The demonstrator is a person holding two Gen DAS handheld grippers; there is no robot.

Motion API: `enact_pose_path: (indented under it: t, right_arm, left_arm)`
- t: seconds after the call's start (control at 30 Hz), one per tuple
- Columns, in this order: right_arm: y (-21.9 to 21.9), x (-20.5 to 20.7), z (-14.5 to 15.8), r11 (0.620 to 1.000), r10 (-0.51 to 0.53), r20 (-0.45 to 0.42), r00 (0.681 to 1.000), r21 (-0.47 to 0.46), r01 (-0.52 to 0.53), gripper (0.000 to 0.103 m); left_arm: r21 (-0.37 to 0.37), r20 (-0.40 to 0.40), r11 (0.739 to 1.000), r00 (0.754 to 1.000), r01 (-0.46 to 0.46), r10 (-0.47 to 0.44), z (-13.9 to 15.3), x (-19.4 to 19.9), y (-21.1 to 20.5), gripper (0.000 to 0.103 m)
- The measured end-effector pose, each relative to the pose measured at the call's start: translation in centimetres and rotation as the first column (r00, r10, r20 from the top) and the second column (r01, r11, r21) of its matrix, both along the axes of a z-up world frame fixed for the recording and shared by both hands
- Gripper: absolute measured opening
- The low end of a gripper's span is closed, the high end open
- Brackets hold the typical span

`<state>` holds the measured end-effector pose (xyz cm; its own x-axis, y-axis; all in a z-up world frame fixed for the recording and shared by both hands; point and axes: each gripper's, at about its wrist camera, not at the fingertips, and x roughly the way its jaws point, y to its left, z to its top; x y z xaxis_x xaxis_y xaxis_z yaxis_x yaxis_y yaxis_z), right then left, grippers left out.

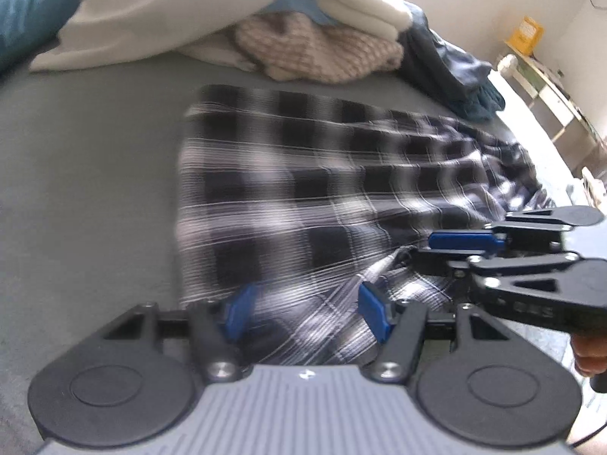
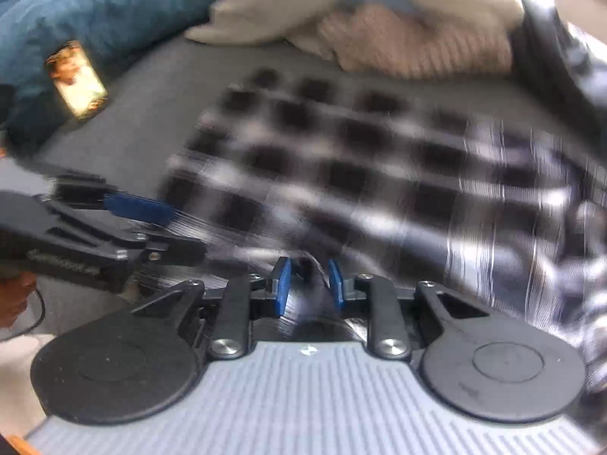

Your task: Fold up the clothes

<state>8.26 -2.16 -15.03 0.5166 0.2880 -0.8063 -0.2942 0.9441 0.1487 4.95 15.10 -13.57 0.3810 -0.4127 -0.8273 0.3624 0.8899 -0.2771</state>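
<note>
While the left view misses it, a phone (image 2: 77, 80) shows rightward.

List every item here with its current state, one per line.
Plaid shirt: spread flat on the bed, near edge bunched.
Left gripper: open over the shirt's edge.
Right gripper: shut on a fold of the shirt.
Laundry pile: heaped, unfolded.
Phone: screen lit.

Bedroom: bed (image 1: 95, 174), pillows (image 1: 197, 7).
</note>
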Motion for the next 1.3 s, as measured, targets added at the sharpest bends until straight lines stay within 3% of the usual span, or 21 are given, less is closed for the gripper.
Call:
enact_pose_path:
  t: [0.07,0.13,0.2,0.23,0.4,0.53,0.73,0.8,0.9,1.0,1.13,1.23,1.3]
  right_arm:
    - [0.6,0.1,0.3,0.999,0.039,0.028,0.999,0.008,-0.040,0.020]
    - [1.6,0.2,-0.6,0.998,0.067,0.001,0.998,-0.018,-0.067,0.020]
    - [2.8,0.5,-2.6,0.993,0.082,-0.038,0.996,-0.087,-0.085,0.020]
    - [3.2,0.4,-3.0,0.991,0.082,-0.017,0.996,-0.108,-0.084,0.020]
    - [4.5,0.4,-1.2,0.990,0.053,0.009,0.999,-0.132,-0.051,0.023]
    - [6.3,-1.4,1.1,0.987,0.132,0.069,0.989,-0.105,-0.125,0.028]
    - [10.9,-4.0,0.0,0.935,0.313,0.086,0.946,-0.201,-0.291,0.045]
    - [12.3,-4.5,-0.1,0.917,0.358,0.099,0.929,-0.227,-0.329,0.056]
    - [14.6,-5.6,-0.2,0.874,0.434,0.131,0.891,-0.302,-0.381,0.067]
    - [16.6,-5.8,-1.0,0.823,0.502,0.155,0.851,-0.386,-0.416,0.071]
    - [18.2,-4.6,-3.6,0.785,0.516,0.076,0.853,-0.441,-0.436,0.072]
    - [18.0,-3.9,-3.7,0.799,0.499,0.068,0.864,-0.423,-0.428,0.067]
    - [17.6,-3.4,-3.4,0.821,0.469,0.069,0.881,-0.401,-0.405,0.044]
  left_arm:
    - [-0.014,-0.005,1.000,1.000,-0.024,0.024,0.0,0.0,0.8,0.062]
    - [-0.025,-0.019,0.999,0.999,-0.048,0.048,0.0,0.2,1.6,0.062]
    - [-0.028,-0.026,0.997,0.997,-0.067,0.066,0.1,0.2,2.6,0.062]
    - [-0.027,-0.027,0.997,0.997,-0.075,0.075,0.3,0.1,3.0,0.062]
    - [-0.048,-0.039,0.989,0.989,-0.142,0.141,0.8,0.3,6.4,0.062]
    - [-0.079,-0.065,0.973,0.975,-0.215,0.211,0.1,0.4,9.5,0.062]
    - [-0.099,-0.107,0.953,0.955,-0.286,0.275,-0.6,0.3,12.0,0.062]
    - [-0.103,-0.113,0.949,0.951,-0.298,0.286,-0.6,0.3,12.3,0.062]
    - [-0.106,-0.119,0.945,0.947,-0.311,0.298,-0.5,0.3,12.5,0.062]
    - [-0.111,-0.122,0.941,0.944,-0.318,0.305,-0.6,0.3,12.6,0.062]
    - [-0.119,-0.130,0.937,0.941,-0.329,0.314,-0.6,0.2,12.6,0.062]
    - [-0.131,-0.137,0.934,0.939,-0.332,0.315,-0.6,0.0,12.8,0.062]
    - [-0.132,-0.141,0.936,0.940,-0.327,0.309,-0.7,0.4,12.5,0.062]
